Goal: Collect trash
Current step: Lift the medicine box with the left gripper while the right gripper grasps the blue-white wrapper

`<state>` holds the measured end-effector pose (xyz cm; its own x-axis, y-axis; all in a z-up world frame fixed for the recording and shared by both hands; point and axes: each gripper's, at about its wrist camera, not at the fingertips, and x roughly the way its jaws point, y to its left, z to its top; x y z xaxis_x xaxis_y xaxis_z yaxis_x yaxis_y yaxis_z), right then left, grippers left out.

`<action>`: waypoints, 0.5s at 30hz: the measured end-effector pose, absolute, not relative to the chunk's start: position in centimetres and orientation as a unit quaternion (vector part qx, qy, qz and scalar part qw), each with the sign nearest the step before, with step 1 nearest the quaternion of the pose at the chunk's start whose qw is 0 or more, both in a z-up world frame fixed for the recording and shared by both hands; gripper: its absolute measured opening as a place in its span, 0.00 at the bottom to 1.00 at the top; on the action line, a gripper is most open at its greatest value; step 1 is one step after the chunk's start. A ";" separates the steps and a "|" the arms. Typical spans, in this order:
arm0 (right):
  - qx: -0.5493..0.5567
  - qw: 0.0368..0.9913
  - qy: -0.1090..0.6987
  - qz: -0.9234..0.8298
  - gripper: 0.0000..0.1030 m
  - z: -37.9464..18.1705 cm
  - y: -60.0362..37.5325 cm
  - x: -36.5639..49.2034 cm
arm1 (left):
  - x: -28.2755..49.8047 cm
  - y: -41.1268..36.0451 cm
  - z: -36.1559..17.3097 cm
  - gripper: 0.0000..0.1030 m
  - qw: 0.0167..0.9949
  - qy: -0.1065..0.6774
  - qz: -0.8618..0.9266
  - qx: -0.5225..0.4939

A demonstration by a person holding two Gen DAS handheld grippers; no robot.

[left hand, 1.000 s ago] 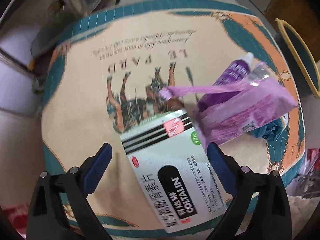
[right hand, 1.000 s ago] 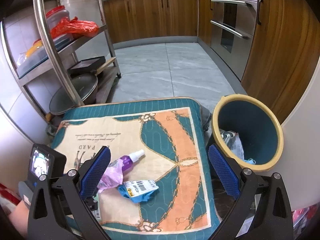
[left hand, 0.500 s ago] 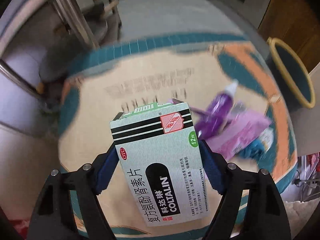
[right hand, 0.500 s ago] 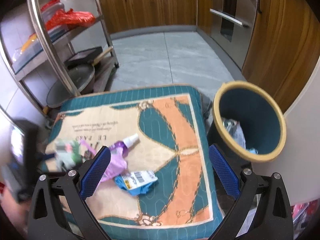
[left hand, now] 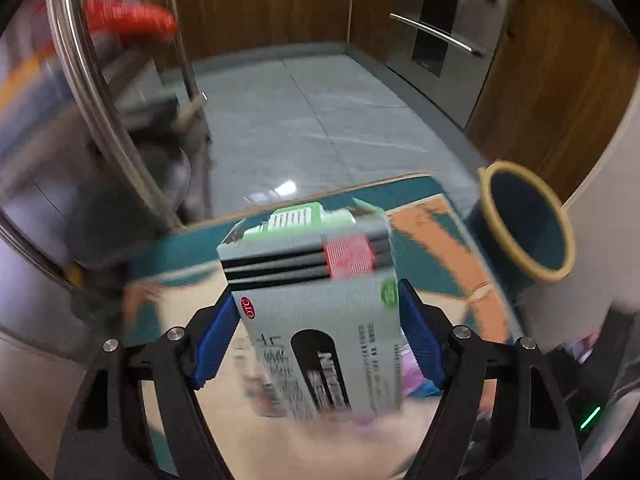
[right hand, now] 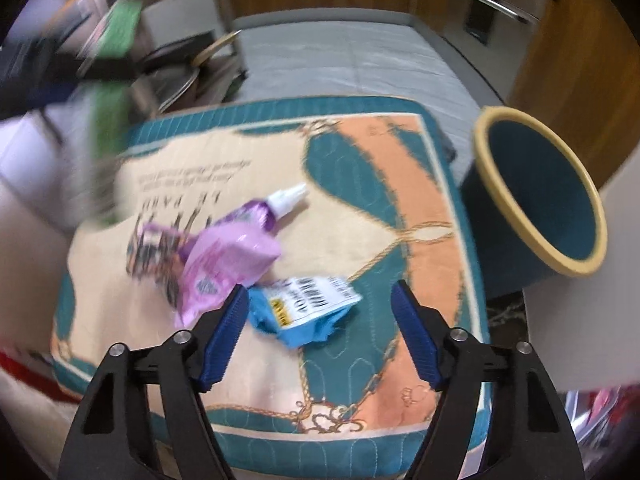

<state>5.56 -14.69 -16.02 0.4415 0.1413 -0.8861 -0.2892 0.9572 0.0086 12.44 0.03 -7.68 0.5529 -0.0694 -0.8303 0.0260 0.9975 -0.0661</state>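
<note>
The left gripper is gripping a pale green medicine box between its blue pads, one pad pressing on each long side of the carton. The jaws have just been closing and are now standing about as wide as the box itself. The box is tilting away from the camera, its striped, red-marked end furthest out and its dark label end nearest, and it is hanging clear above the patterned cushion. To the right of the box, the yellow-rimmed teal bin is standing beside the cushion's edge, well apart from the fingers. The view is blurring heavily.

In the right wrist view, a blurred green shape at the far left may be the same box, though that is hard to tell. A purple tube with a white cap is lying on the cushion, and a crumpled pink wrapper is lying partly over it. The right gripper is hovering above a blue wrapper with a barcode label, its jaws having just been closing yet standing apart with nothing clamped. The wrapper is lying between the two fingers, nearer the left pad, and flat on the cushion. The bin is sitting further right, off the cushion's side.
</note>
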 end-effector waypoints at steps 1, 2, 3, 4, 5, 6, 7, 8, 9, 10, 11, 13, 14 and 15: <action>-0.084 0.844 0.512 0.134 0.69 -16.3 -14.3 5.6 | 12.9 -0.1 -7.8 0.72 0.881 0.472 -0.029 -0.019; -0.094 0.843 0.511 0.141 0.69 -16.5 -13.8 5.5 | 13.0 -0.3 -8.0 0.72 0.881 0.473 -0.029 -0.014; -0.101 0.842 0.510 0.145 0.69 -16.7 -13.5 5.5 | 13.2 -0.6 -8.2 0.71 0.880 0.474 -0.030 -0.010; -0.110 0.839 0.511 0.153 0.68 -17.1 -13.1 5.5 | 13.6 -0.6 -8.3 0.71 0.878 0.477 -0.033 -0.018; -0.116 0.837 0.511 0.159 0.67 -17.3 -12.8 5.4 | 13.9 -0.5 -8.6 0.71 0.877 0.479 -0.034 -0.029; -0.125 0.835 0.511 0.164 0.66 -17.6 -12.5 5.4 | 14.2 -0.5 -8.8 0.71 0.876 0.479 -0.034 -0.041; -0.133 0.833 0.511 0.166 0.62 -17.9 -12.3 5.5 | 14.5 -0.4 -8.8 0.71 0.876 0.478 -0.031 -0.045; -0.142 0.830 0.513 0.168 0.58 -18.2 -12.2 5.5 | 14.5 -0.4 -8.9 0.71 0.877 0.478 -0.030 -0.043; -0.146 0.826 0.517 0.169 0.55 -18.5 -12.1 5.6 | 14.3 -0.4 -9.0 0.71 0.877 0.478 -0.030 -0.039; -0.143 0.821 0.525 0.173 0.49 -18.8 -12.2 5.8 | 14.4 -0.5 -9.0 0.71 0.877 0.478 -0.031 -0.034; -0.142 0.819 0.529 0.174 0.43 -19.0 -12.3 5.9 | 14.3 -0.5 -9.2 0.71 0.878 0.477 -0.031 -0.032; -0.146 0.817 0.530 0.174 0.31 -19.0 -12.3 6.0 | 13.8 -0.4 -9.0 0.71 0.879 0.475 -0.030 -0.026; -0.143 0.816 0.532 0.174 0.30 -18.8 -12.4 5.9 | 13.8 -0.2 -8.9 0.71 0.880 0.474 -0.029 -0.025; -0.132 0.816 0.534 0.177 0.29 -18.6 -12.6 6.0 | 13.7 -0.1 -8.8 0.71 0.880 0.473 -0.029 -0.025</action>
